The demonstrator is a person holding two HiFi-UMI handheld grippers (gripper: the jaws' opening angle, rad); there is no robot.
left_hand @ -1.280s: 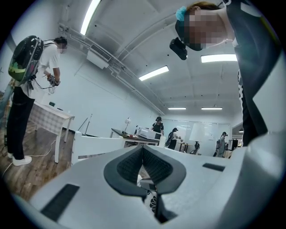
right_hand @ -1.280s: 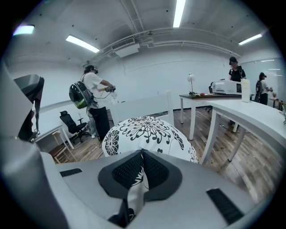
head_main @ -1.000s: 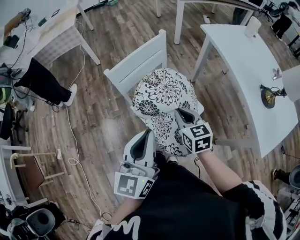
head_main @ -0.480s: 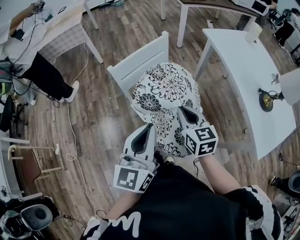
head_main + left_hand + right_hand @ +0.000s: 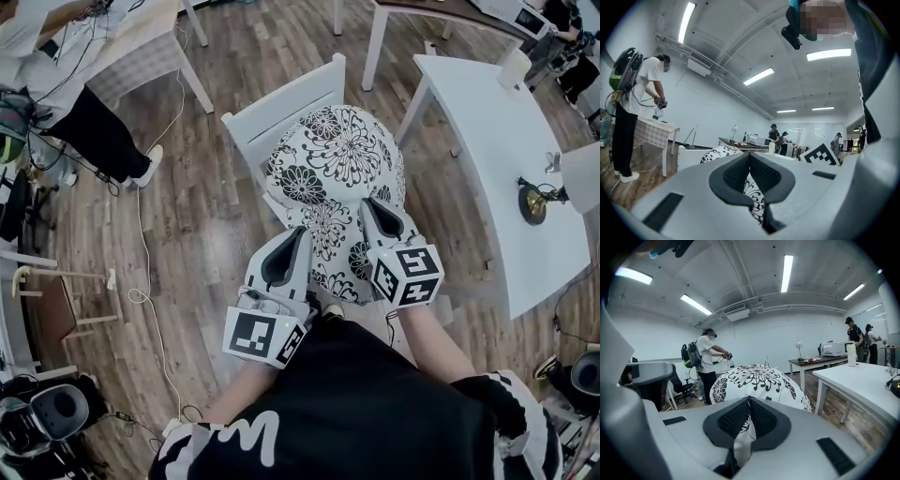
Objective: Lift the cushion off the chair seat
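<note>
The floral cushion (image 5: 333, 173) hangs in front of the person, over the seat of the white chair (image 5: 281, 105). The chair's back shows just beyond the cushion's far edge. The cushion bulges into a dome, with its near hem gathered toward the two grippers. The head view hides the seat beneath it, so it cannot be told whether the far edge is clear of the seat.

The left gripper (image 5: 300, 234) is clenched on the near left part of the hem. Its own view shows the dark pads pressed together with a fold of the printed fabric nipped between them. The right gripper (image 5: 368, 206) grasps the near right part in the same way, its pads closed on a pinch of cloth while the body of the cushion swells up ahead of it.

The grasp looks made on both sides, so the step in hand is most likely the lift itself.

The next move calls for raising both grippers together and evenly, so that the soft filling does not sag to one side. The far edge also has to pass clear of the chair back. Each grip holds only a thin fold, so a jerk could pull the cloth free.

The white table (image 5: 487, 131) stands just to the right of the chair, above the wooden floor (image 5: 216, 234), and the swing should stay clear of it.
</note>
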